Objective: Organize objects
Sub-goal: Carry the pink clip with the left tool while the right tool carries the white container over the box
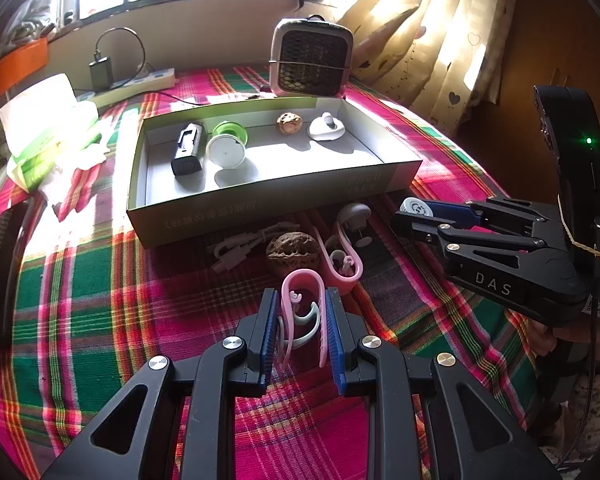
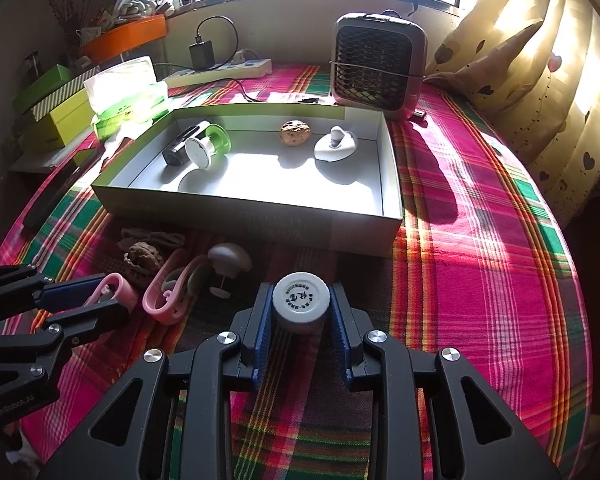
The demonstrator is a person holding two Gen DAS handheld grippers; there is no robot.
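My left gripper (image 1: 302, 320) is shut on a pink clip (image 1: 300, 300), held just above the plaid cloth. My right gripper (image 2: 301, 316) is shut on a round white capped jar (image 2: 301, 302); it also shows in the left wrist view (image 1: 417, 208). The open cardboard box (image 1: 260, 204) holds a black device (image 1: 187, 149), a green-and-white spool (image 1: 227, 145), a walnut (image 1: 289, 123) and a white holder (image 1: 326, 127). In front of the box lie a second pink clip (image 1: 342, 264), a dark walnut (image 1: 292, 252), a white cable (image 1: 242, 246) and a grey mushroom-shaped piece (image 1: 354, 216).
A small heater (image 2: 378, 62) stands behind the box. A power strip (image 2: 220, 70) with a charger, a tissue pack (image 2: 126, 88) and green boxes (image 2: 56, 100) are at the back left. Curtains (image 2: 540, 60) hang on the right.
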